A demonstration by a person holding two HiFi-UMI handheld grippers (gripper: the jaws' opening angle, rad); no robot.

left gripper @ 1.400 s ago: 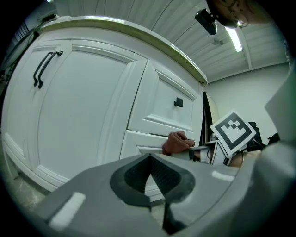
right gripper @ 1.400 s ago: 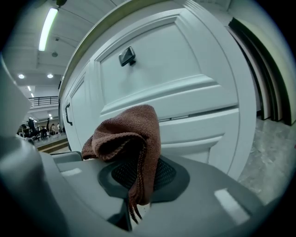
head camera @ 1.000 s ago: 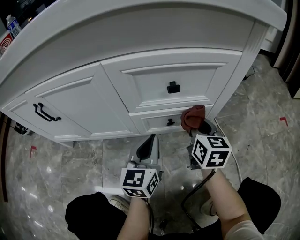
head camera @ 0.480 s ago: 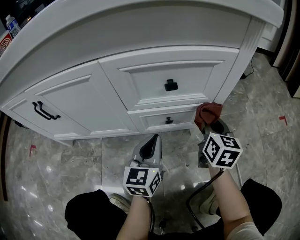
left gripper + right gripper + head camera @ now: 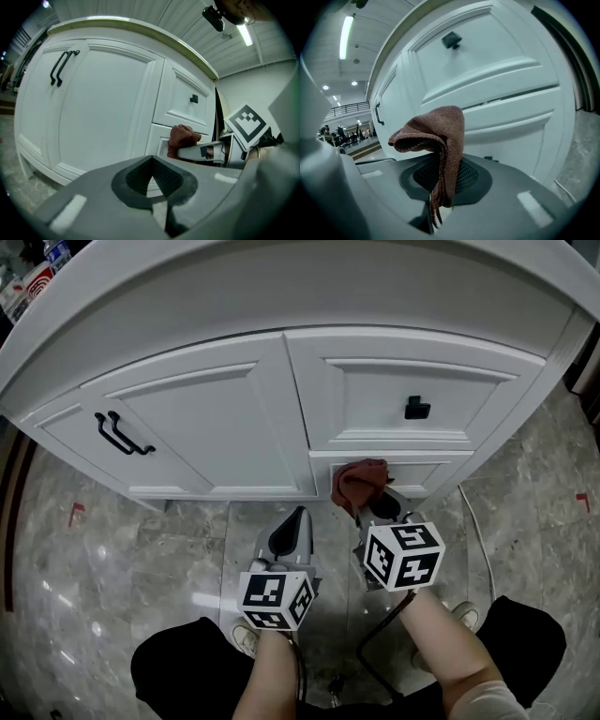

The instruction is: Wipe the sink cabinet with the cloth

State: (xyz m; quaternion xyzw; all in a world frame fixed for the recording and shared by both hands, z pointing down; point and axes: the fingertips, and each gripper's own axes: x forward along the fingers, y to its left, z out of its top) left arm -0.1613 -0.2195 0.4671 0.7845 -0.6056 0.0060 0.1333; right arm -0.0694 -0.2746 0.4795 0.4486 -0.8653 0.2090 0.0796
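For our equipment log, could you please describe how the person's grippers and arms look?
Both the left gripper and right gripper have grey jaws with dark ribbed pads, each carrying a white cube of black square markers. A black cable trails from the right one. Forearms are bare; a light sleeve edge shows.

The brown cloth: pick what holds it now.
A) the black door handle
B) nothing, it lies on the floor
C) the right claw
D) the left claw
C: the right gripper view shows the brown cloth pinched in the shut right claw, while the left claw is shut on nothing.
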